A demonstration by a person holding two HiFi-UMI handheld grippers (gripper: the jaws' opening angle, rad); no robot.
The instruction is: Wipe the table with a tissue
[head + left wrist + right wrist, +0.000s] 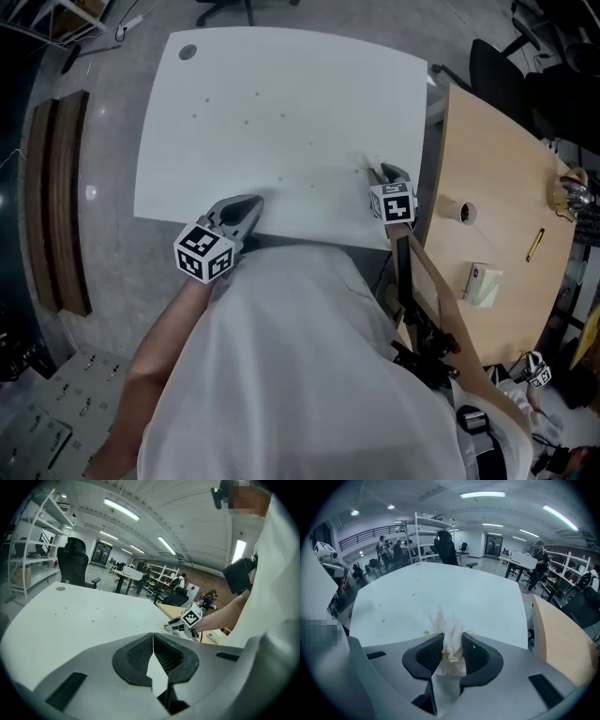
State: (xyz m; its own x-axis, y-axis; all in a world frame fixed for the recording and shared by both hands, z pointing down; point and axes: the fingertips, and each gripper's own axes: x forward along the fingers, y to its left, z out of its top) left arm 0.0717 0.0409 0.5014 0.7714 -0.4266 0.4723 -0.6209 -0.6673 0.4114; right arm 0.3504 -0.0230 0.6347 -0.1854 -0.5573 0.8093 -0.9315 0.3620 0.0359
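Note:
A crumpled white tissue [452,645] is pinched between the jaws of my right gripper [453,654], its frayed end sticking out onto the white table [454,592]. In the head view this gripper [377,171] points down at the table's near right part, the tissue [368,161] touching the surface. Several small brownish crumbs [246,122] dot the table; one crumb [425,632] lies just left of the tissue. My left gripper [253,202] rests over the near table edge, its jaws shut with nothing between them [153,639]. Beyond them, the right gripper [180,625] is visible.
A wooden table [497,169] adjoins on the right, carrying a tape roll [459,211], a tissue packet [483,284] and a yellow pen [534,244]. A round cable port [187,52] sits in the white table's far left corner. Office chairs stand beyond.

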